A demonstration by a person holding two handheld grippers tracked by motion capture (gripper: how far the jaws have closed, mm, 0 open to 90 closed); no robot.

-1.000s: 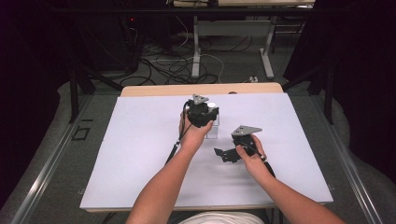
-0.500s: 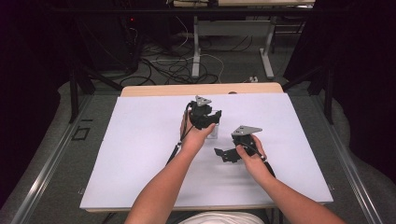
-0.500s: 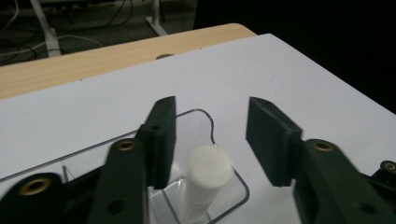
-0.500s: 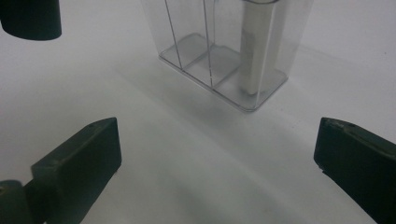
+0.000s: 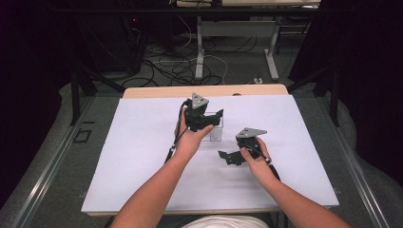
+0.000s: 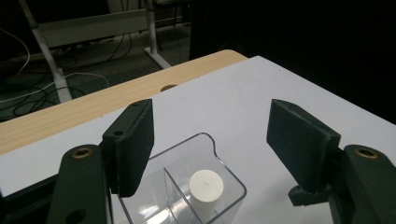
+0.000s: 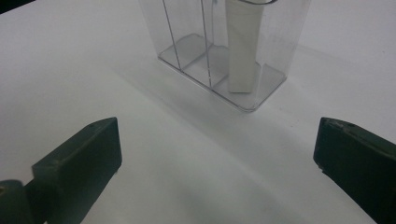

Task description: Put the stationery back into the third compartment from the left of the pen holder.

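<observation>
A clear plastic container (image 5: 216,135) with inner dividers stands on the white tabletop (image 5: 142,156). In one of its compartments stands a white cylinder (image 6: 206,185), upright. My left gripper (image 5: 212,118) hovers just above the container's top. Its jaws have just been opening and now stand open (image 6: 215,144), with nothing pressed between the pads; the cylinder sits below them. My right gripper (image 5: 230,156) rests low on the table to the right of and nearer than the container (image 7: 219,51), pointing at it. It is wide open (image 7: 217,168) and holds nothing. The white cylinder (image 7: 243,51) shows through the clear wall.
A strip of bare wood (image 5: 204,90) runs along the table's far edge, with a small hole (image 6: 168,87) in it. Beyond it are desk legs and cables on the floor (image 5: 190,66). White surface spreads wide to the left and front.
The left gripper has lifted a little above the container and its jaws have spread from shut to open. The right hand and gripper have stayed where they were.
</observation>
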